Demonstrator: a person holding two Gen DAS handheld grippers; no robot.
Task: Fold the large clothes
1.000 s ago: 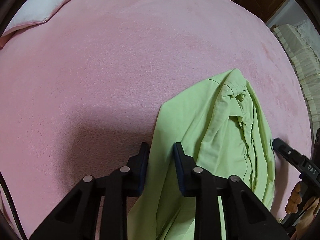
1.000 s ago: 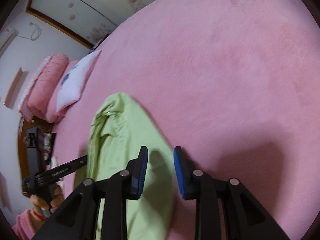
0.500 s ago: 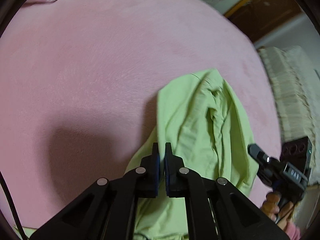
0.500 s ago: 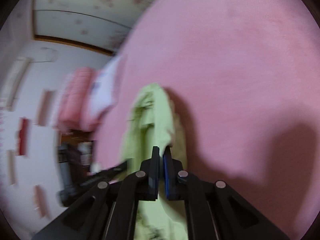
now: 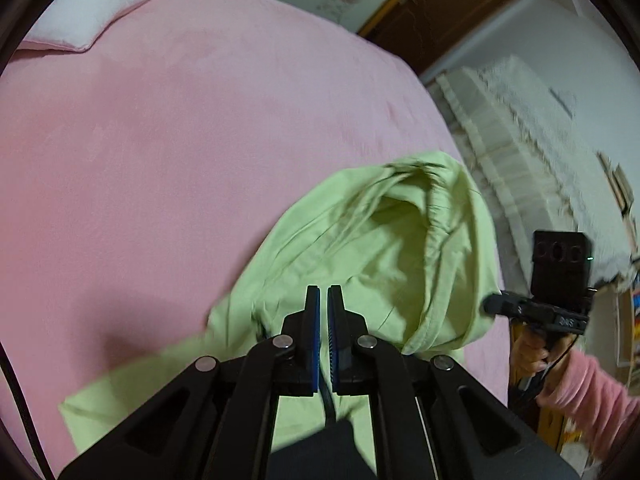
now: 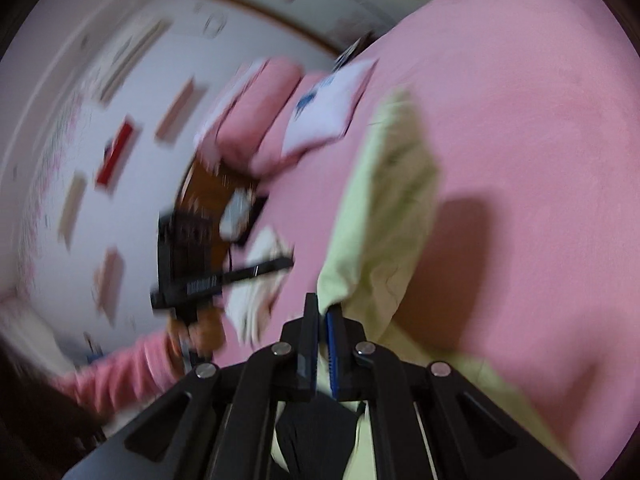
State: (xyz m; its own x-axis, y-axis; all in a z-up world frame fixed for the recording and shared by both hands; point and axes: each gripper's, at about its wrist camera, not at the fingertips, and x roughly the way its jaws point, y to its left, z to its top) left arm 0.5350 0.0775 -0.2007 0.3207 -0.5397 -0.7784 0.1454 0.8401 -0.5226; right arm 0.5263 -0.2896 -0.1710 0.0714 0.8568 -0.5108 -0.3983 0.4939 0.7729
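**A:** Holding what, exactly?

**B:** Your left hand-held gripper (image 5: 323, 294) and right hand-held gripper (image 6: 323, 308) are each clamped together on an edge of the pale green garment (image 5: 384, 248), which hangs partly raised over the pink bed (image 5: 160, 140).

**A:** How will it handle?

**B:** Probably light, limp woven cotton — it sags and creases between your grips. Pinch hems or corners, not the loose middle. The bed cover looks fleecy; a white pillow (image 5: 86, 16) lies well apart.
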